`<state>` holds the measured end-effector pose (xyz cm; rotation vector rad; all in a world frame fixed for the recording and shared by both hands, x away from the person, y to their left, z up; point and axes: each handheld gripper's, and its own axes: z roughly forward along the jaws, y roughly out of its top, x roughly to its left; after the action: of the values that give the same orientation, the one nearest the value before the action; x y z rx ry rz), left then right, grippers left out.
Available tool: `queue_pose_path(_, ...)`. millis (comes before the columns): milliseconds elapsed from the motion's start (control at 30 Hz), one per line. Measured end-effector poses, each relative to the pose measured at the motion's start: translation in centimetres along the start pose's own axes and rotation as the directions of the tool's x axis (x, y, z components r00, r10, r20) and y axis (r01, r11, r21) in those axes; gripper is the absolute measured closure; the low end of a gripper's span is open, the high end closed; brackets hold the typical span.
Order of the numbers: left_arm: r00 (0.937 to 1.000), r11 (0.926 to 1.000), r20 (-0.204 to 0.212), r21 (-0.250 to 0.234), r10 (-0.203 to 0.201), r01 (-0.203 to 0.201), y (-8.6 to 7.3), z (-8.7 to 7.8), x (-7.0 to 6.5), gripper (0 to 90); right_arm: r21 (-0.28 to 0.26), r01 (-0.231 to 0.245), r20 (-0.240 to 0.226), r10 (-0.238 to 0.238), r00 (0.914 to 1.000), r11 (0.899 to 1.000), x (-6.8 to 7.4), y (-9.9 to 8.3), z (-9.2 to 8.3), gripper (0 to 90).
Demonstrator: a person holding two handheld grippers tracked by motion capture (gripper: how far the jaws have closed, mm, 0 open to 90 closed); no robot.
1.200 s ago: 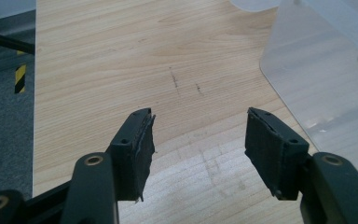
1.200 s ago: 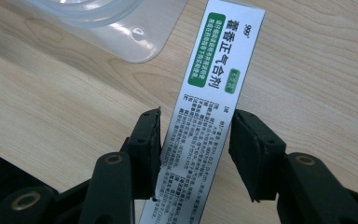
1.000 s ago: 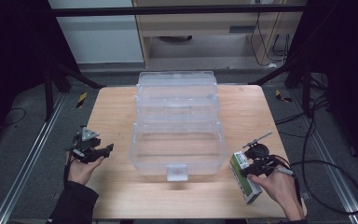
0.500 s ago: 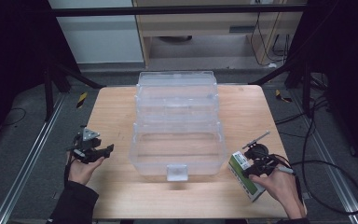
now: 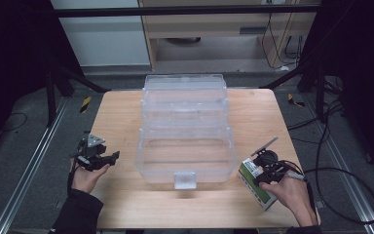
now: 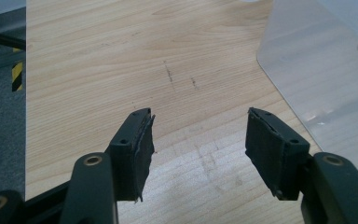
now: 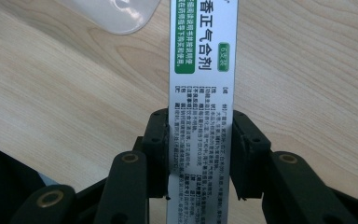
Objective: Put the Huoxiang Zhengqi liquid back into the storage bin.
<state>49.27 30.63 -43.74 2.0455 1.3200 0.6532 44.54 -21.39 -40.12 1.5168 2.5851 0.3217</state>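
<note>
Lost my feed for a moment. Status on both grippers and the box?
Left gripper open over bare table. Right gripper just closing, fingers against the green-and-white box. Clear bin beside it, not blocking.

Bin mid-table, box at its right

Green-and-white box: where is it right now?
High view: the green-and-white box lies at the table's near right, beside the clear bin, between the right gripper's closing jaws.
</note>
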Motion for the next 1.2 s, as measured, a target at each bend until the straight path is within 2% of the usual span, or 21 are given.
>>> queue_pose_path(233, 1.0000, 1.0000, -0.002, -0.002, -0.002, 0.002, 0.0, -0.1, 0.1, 40.6, 0.014, 0.010, -0.001, -0.010, 1.0000, 1.000, -0.1, 0.1, 0.0, 63.7)
queue_pose_path(567, 1.0000, 1.0000, -0.003, 0.000, 0.005, -0.005, 0.0, 0.0, -0.1, 40.6, -0.018, -0.002, 0.006, 0.002, 1.0000, 1.000, -0.6, -0.4, -0.3, 63.9)
queue_pose_path(800, 1.0000, 1.0000, -0.004, 0.000, 0.005, -0.005, 0.0, 0.0, -0.1, 40.5, -0.085, -0.019, 0.023, 0.021, 0.9995, 0.996, -1.1, -0.8, -1.7, 63.9)
queue_pose_path(967, 1.0000, 1.0000, -0.005, 0.002, 0.006, -0.006, 0.0, 0.0, -0.1, 40.2, -0.164, -0.012, 0.055, 0.021, 0.9982, 0.986, -1.5, -0.9, -2.7, 63.8)
queue_pose_path(1100, 1.0000, 1.0000, -0.006, 0.002, 0.006, -0.006, 0.0, 0.1, -0.1, 40.1, -0.208, -0.043, 0.053, 0.055, 0.9971, 0.977, -1.8, -0.9, -3.4, 63.9)
queue_pose_path(1200, 1.0000, 1.0000, -0.006, 0.004, 0.006, -0.006, 0.0, 0.1, -0.1, 40.1, -0.244, -0.045, 0.060, 0.062, 0.9963, 0.969, -2.0, -0.9, -3.7, 63.9)
